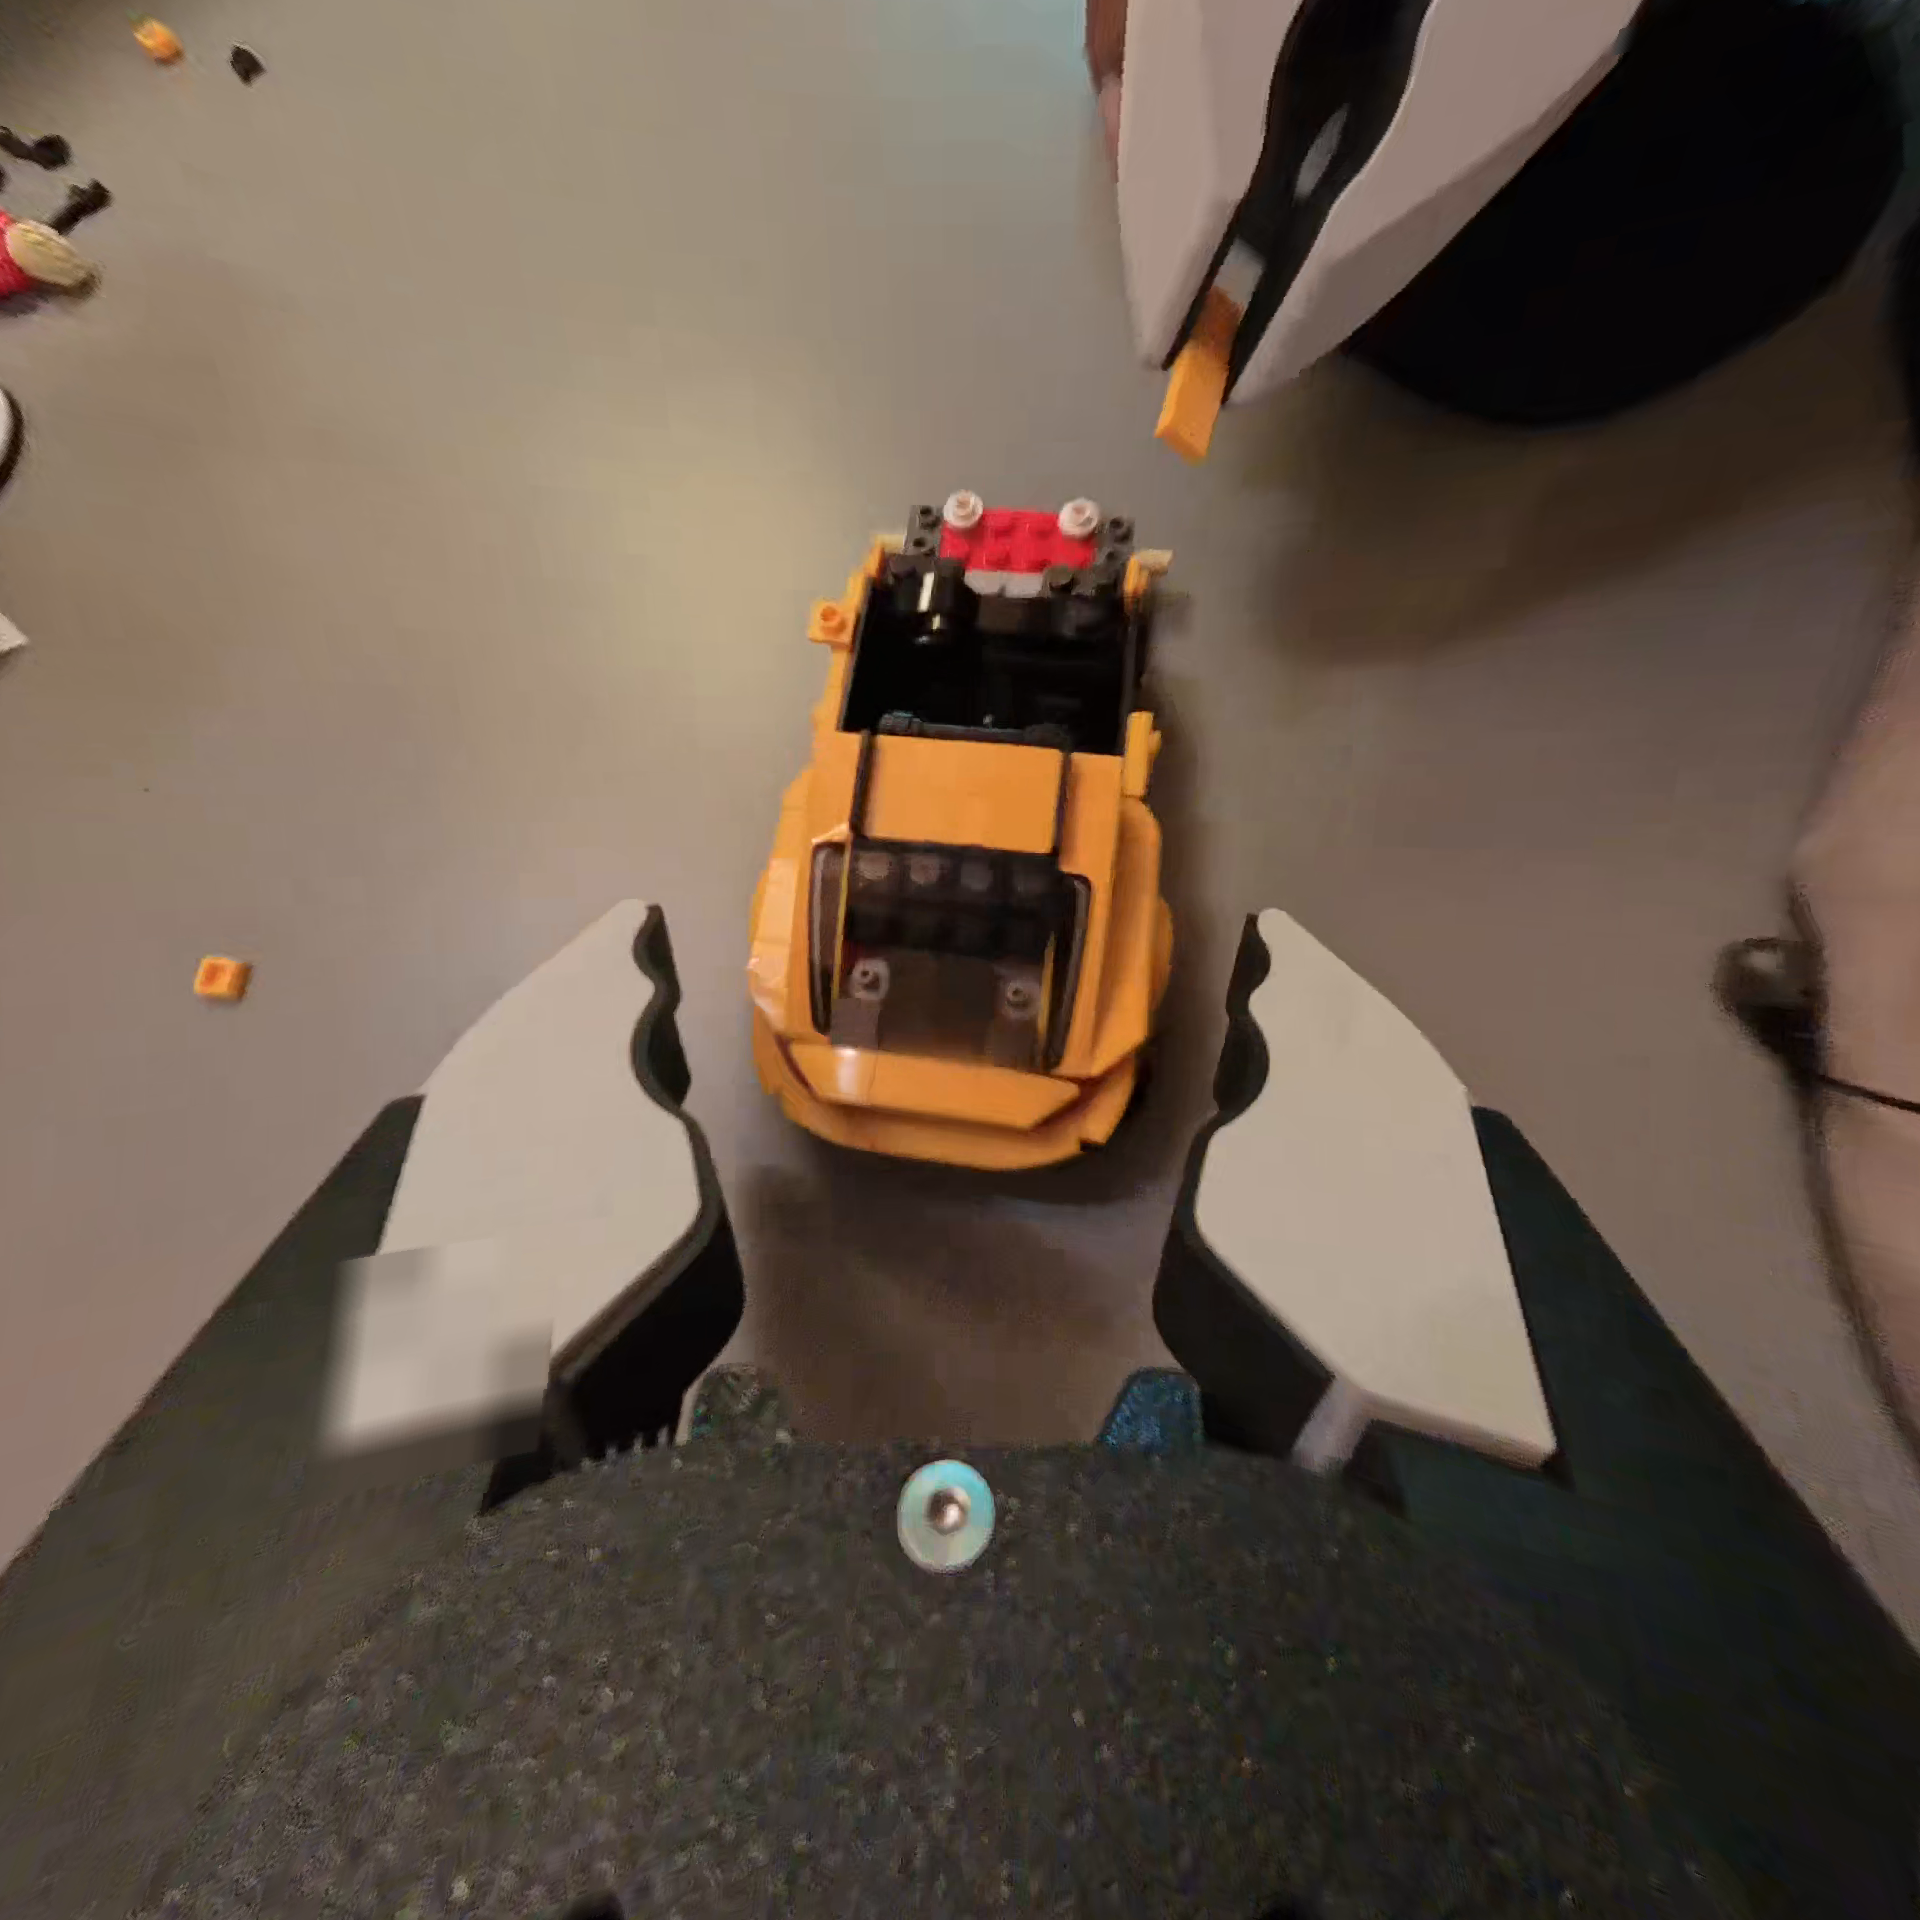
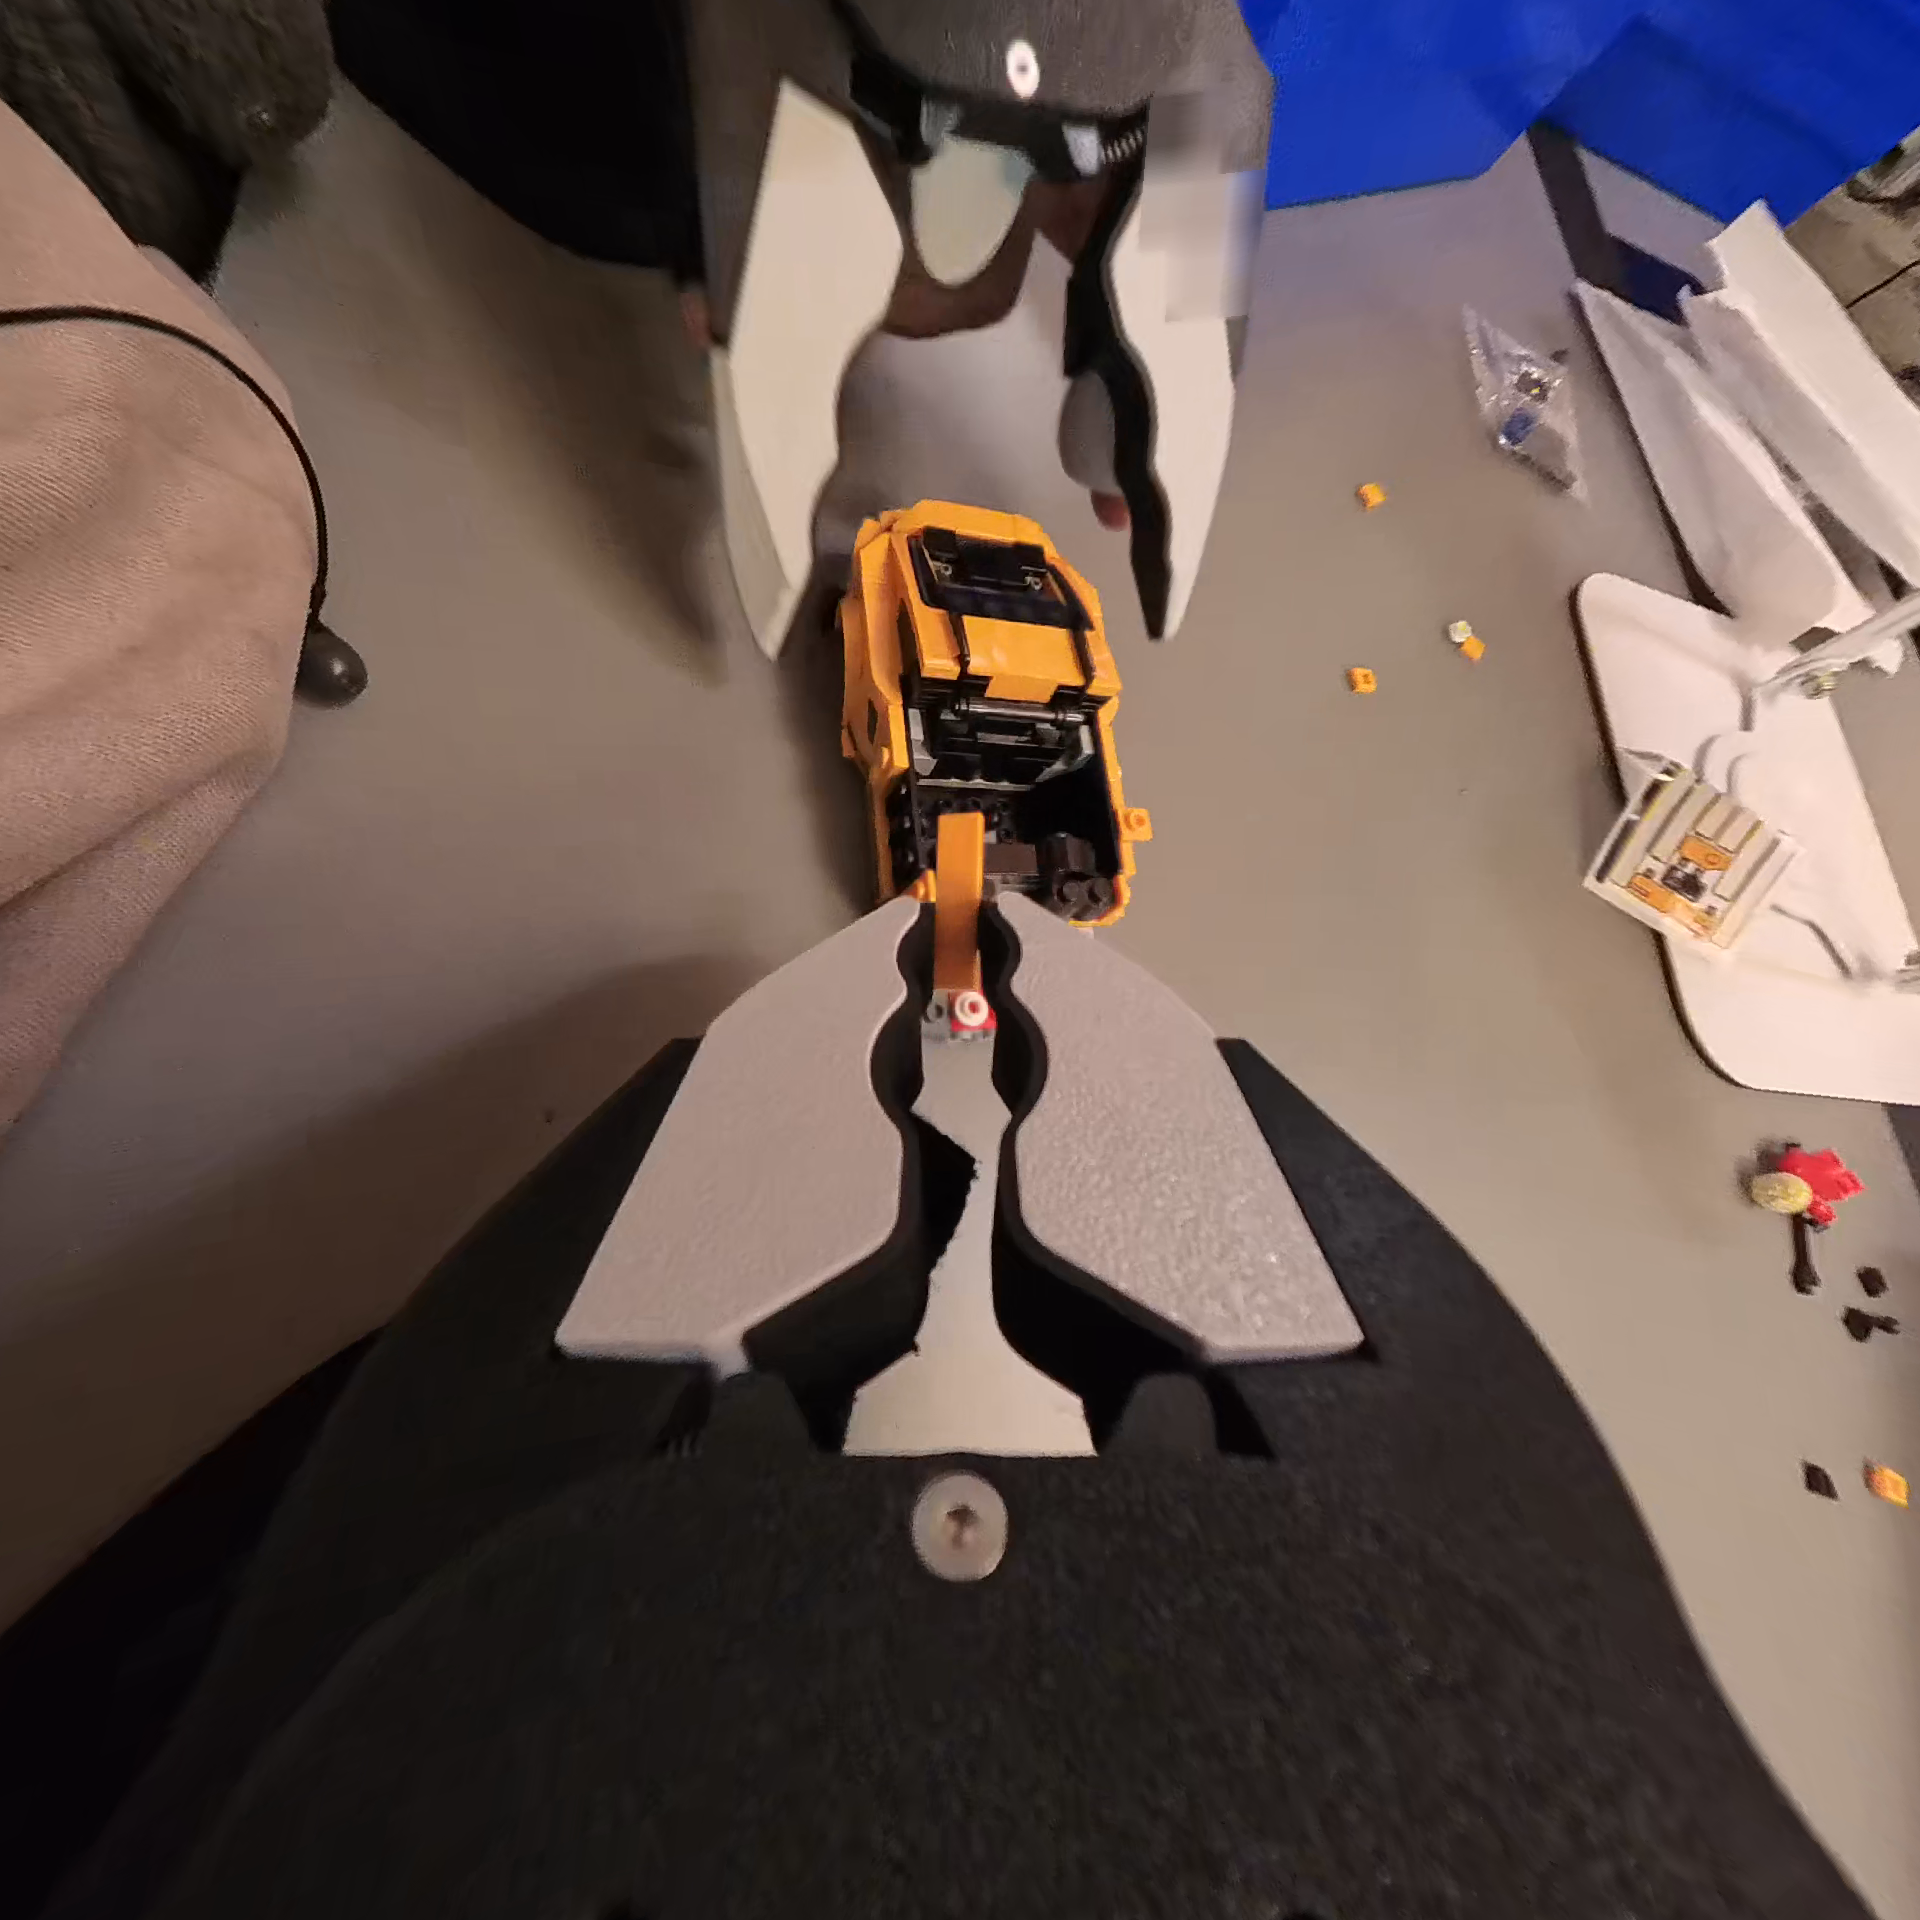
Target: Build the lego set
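Left wrist view: left gripper (image 1: 956, 1023) spread wide, fingers (image 1: 582, 1091) clear of the orange brick car (image 1: 966, 935) standing between their tips on the grey worktop (image 1: 468, 623), a strip of bare surface showing on each side of the car. Open worktop to the left, broken only by a small orange piece (image 1: 221, 978) and a few black bits (image 1: 62, 177) near the far left edge. Upper right, right gripper (image 1: 1210, 384) clenched on a flat orange plate (image 1: 1195, 384) that juts past its tips, above and apart from the car's red rear bricks (image 1: 1023, 540).

Right wrist view: same orange plate (image 2: 958, 904) pinched between nearly closed fingers (image 2: 831, 1039), hanging over the car's open black interior (image 2: 1039, 821). Right side crowded with white paper sheets (image 2: 1766, 935), a clear bag (image 2: 1522, 400) and loose pieces (image 2: 1361, 681); beige fabric (image 2: 125, 623) close on the left.
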`<state>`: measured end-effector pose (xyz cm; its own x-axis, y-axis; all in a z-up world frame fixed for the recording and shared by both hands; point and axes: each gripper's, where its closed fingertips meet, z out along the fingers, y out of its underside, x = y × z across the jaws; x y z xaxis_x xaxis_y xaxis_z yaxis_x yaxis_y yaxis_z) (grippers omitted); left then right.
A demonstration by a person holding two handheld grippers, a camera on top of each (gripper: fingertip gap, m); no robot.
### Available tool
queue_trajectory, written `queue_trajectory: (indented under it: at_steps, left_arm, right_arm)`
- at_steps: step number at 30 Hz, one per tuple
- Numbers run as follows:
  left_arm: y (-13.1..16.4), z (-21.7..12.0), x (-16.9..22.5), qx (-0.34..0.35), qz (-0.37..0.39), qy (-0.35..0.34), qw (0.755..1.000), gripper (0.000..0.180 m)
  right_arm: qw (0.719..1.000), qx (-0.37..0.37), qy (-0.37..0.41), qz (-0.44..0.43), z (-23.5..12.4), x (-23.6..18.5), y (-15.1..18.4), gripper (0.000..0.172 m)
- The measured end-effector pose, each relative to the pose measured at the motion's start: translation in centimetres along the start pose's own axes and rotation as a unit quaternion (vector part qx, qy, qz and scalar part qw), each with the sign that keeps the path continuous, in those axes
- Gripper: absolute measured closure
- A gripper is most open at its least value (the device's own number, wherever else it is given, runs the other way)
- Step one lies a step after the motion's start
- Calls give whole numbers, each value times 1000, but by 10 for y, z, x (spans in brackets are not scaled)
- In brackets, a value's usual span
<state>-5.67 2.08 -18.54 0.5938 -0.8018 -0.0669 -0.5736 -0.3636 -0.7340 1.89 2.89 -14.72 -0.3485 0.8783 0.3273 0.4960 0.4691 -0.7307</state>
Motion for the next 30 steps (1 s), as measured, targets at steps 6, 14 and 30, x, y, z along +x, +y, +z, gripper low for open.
queue_trajectory:
  at_steps: [6, 14, 30]
  left_arm:
    - [0, 14, 4, -55, -39, 77, 995, 97]
    - [-25, -6, 24, -73, -394, 327, 856, 98]
    - [-2, -16, -2, -63, -286, 208, 933, 97]
  right_arm:
    - [1000, -3, -26, -4, 2, -2, 1, 164]
    - [992, 7, -122, 43, -15, -2, -16, 164]
    - [979, -53, -172, 99, 22, 11, -7, 164]
